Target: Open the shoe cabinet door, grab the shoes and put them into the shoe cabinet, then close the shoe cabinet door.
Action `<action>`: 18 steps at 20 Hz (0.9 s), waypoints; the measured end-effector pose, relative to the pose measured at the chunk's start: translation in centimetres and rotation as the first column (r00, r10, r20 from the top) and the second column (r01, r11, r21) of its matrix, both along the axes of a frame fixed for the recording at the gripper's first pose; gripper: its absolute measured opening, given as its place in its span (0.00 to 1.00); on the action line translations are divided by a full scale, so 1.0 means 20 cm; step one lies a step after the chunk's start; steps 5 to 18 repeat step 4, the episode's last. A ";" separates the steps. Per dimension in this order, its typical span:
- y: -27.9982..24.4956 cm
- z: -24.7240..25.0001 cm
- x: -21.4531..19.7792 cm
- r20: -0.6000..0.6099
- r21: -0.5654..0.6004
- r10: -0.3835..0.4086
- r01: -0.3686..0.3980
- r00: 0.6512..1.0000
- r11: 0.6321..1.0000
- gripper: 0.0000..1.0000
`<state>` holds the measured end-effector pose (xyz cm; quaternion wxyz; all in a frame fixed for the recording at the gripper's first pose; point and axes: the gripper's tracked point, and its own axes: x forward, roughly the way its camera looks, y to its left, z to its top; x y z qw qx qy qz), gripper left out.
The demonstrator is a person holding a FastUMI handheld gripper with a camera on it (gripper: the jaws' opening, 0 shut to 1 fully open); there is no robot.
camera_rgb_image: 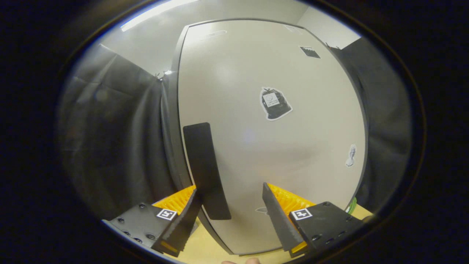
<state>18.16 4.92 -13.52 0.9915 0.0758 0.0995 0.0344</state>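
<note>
Straight ahead at twelve o'clock stands the shoe cabinet door [271,135], a pale panel with a dark edge, looming close to me and looking shut, its face turned toward me. My gripper [231,216] is low at six o'clock with its fingers spread wide apart, pinching nothing. Between them, nearer my left finger, hangs the door's dark handle [206,170], a long upright bar fixed near the door's left edge; its lower end reaches down just beside my left fingertip [190,211], and I cannot tell whether the two touch. My right fingertip [276,212] sits well clear of the handle, in front of the bare door face.

On the door, at about one o'clock from the handle, is a sticker of a dark bag [274,103]. A smaller pale sticker [351,155] sits near the door's right edge at three o'clock, and a small dark patch [310,52] is high up toward one o'clock.

Dark cloth [117,146] hangs at nine o'clock to the left of the cabinet and again beyond its right edge. Below the door, at six o'clock, runs a light wooden floor [205,249], and a bit of green [351,206] peeks out by the door's lower right corner.
</note>
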 end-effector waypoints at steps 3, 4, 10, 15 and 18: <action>0.00 0.02 -0.04 0.003 0.010 -0.005 0.005 1.000 1.000 0.97; -0.01 0.03 -0.06 0.003 0.014 -0.007 0.007 1.000 1.000 0.97; -0.01 0.03 -0.06 0.003 0.014 -0.007 0.007 1.000 1.000 0.97; -0.01 0.03 -0.06 0.003 0.014 -0.007 0.007 1.000 1.000 0.97; -0.01 0.03 -0.06 0.003 0.014 -0.007 0.007 1.000 1.000 0.97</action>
